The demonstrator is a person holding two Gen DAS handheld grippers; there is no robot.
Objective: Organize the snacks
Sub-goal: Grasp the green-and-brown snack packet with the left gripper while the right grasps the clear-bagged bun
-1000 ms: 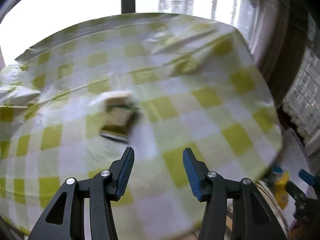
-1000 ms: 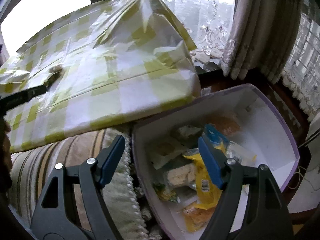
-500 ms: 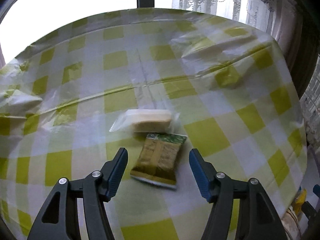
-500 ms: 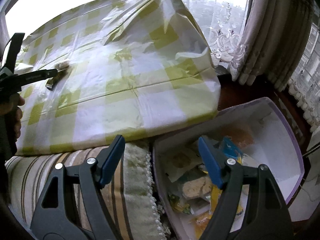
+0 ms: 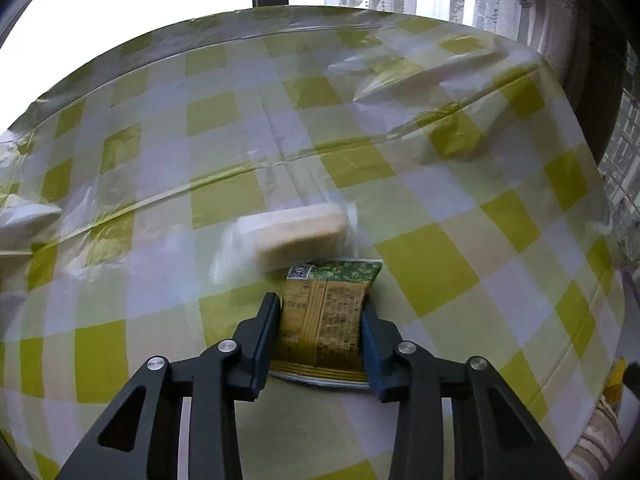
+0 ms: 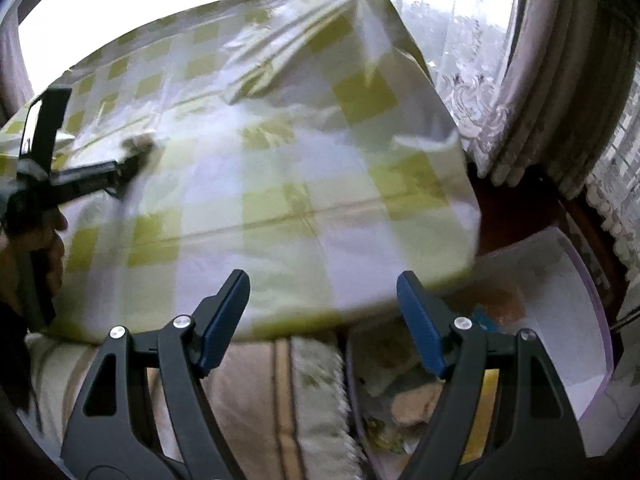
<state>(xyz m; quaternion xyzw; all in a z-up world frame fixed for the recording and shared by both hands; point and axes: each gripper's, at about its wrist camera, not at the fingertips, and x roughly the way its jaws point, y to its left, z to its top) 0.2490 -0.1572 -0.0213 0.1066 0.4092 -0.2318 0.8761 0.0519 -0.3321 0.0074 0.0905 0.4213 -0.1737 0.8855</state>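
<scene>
A green and yellow snack packet lies on the checked tablecloth. My left gripper is closing on it, and both blue pads touch the packet's sides. A pale cake in clear wrap lies just beyond the packet, touching its far end. In the right wrist view the left gripper shows far left on the table. My right gripper hovers over the table's near edge, its jaws opening slightly with nothing between them. The white box with several snacks sits low right.
A striped cushion lies below the table edge, beside the box. Lace curtains and a window stand behind the table. A person's hand holds the left gripper's handle. The tablecloth has raised creases at the far right.
My left gripper moved up to the packet and closed from wide apart onto its sides. The right gripper drifted left, away from over the box toward the table edge.
</scene>
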